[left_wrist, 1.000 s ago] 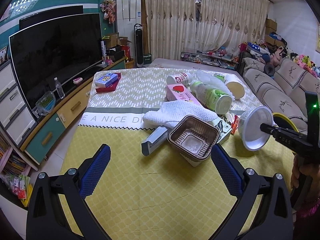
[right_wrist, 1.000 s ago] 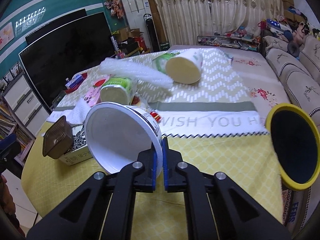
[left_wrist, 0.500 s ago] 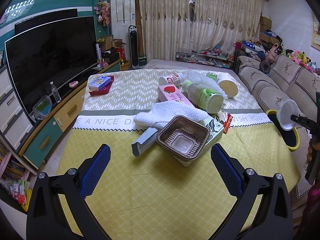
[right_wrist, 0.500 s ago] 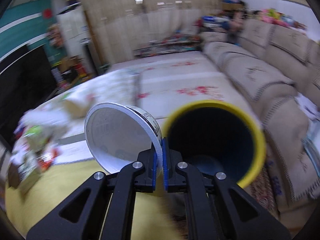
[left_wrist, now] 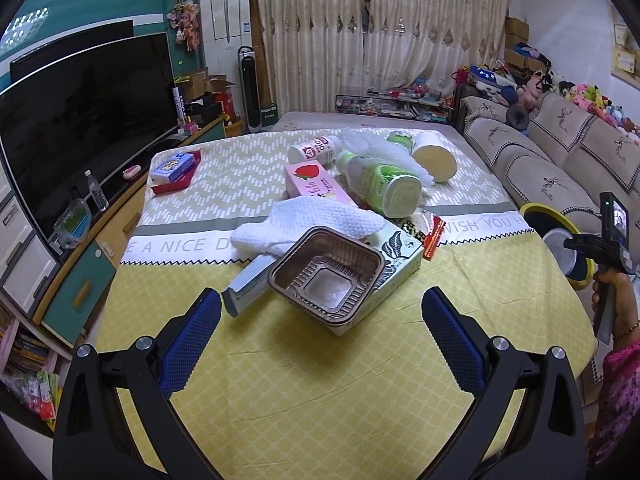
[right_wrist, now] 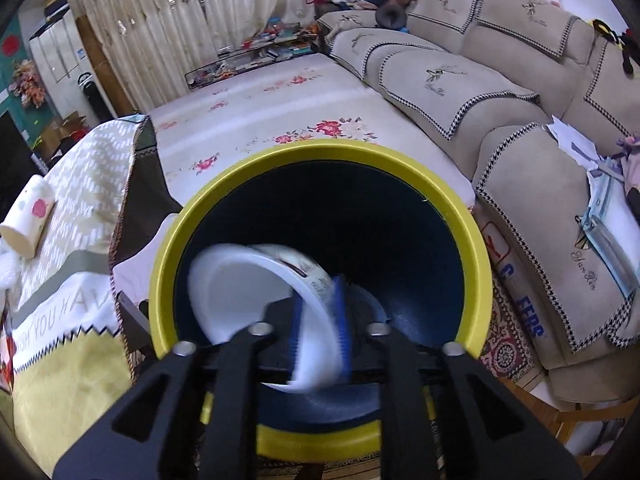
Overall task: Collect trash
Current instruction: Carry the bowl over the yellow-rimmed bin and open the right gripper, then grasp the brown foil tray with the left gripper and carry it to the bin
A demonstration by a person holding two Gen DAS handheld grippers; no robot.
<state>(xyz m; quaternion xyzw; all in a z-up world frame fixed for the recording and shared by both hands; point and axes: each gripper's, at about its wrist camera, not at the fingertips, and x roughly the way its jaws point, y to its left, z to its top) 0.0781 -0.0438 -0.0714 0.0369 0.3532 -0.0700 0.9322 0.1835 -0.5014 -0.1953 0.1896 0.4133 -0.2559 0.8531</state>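
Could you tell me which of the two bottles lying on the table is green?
The large bottle nearest the brown tray; the smaller bottle behind it is white with red print.

A big dark TV is sitting along the left wall, with a beige sofa running down the other side. Stuffed toys are piling up on the sofa back, and cream curtains are hanging behind what's maybe a tower fan.

Table under a yellow cloth, strewn with tray, bottle, towel, pink carton.
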